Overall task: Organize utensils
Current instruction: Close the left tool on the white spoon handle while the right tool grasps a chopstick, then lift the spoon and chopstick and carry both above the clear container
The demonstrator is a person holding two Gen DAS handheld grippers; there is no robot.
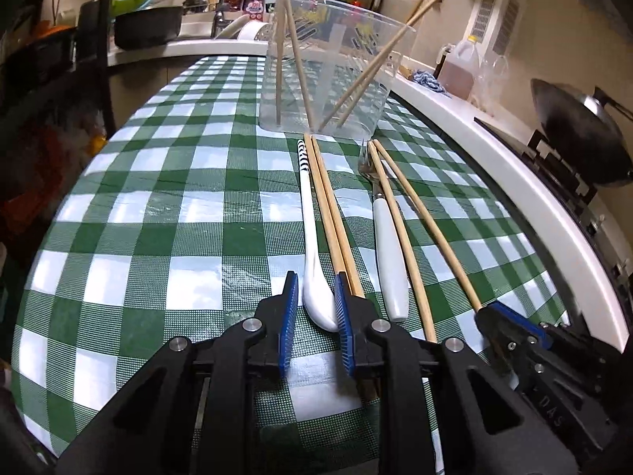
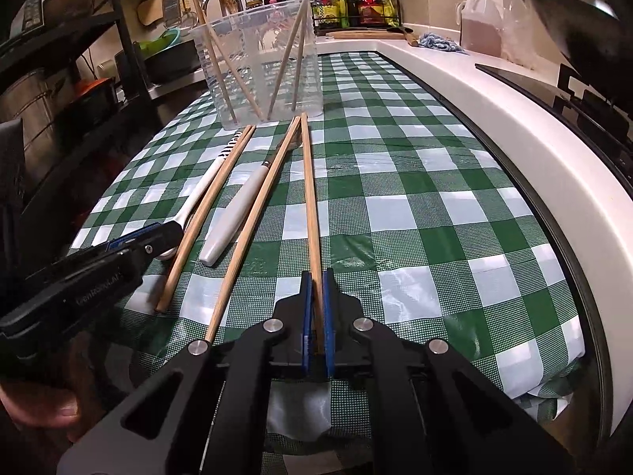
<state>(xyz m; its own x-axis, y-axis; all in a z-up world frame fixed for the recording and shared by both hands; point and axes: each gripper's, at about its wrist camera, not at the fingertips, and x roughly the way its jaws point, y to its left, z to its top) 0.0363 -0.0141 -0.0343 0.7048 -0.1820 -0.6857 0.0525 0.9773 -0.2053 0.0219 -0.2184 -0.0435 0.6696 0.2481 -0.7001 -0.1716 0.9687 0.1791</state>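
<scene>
Four wooden chopsticks point(image 1: 292, 51) lean inside the clear plastic container point(image 1: 336, 67). Before it on the checked cloth lie a white spoon point(image 1: 312, 237), a white-handled fork point(image 1: 385, 233) and four more chopsticks point(image 2: 225, 217), roughly parallel.

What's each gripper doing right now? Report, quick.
Left gripper: open, pads either side of the white spoon, not clamped.
Right gripper: shut on a chopstick.

On the table point(image 1: 158, 206) we saw the container point(image 1: 332, 79) standing at the far end, with four chopsticks point(image 1: 296, 59) leaning inside it. Before it lay, from left to right, a spoon point(image 1: 312, 237), a pair of chopsticks point(image 1: 332, 221) touching it, a fork point(image 1: 385, 237), then two more chopsticks point(image 2: 277, 166). A counter point(image 2: 494, 118) ran along the table's right side.
</scene>
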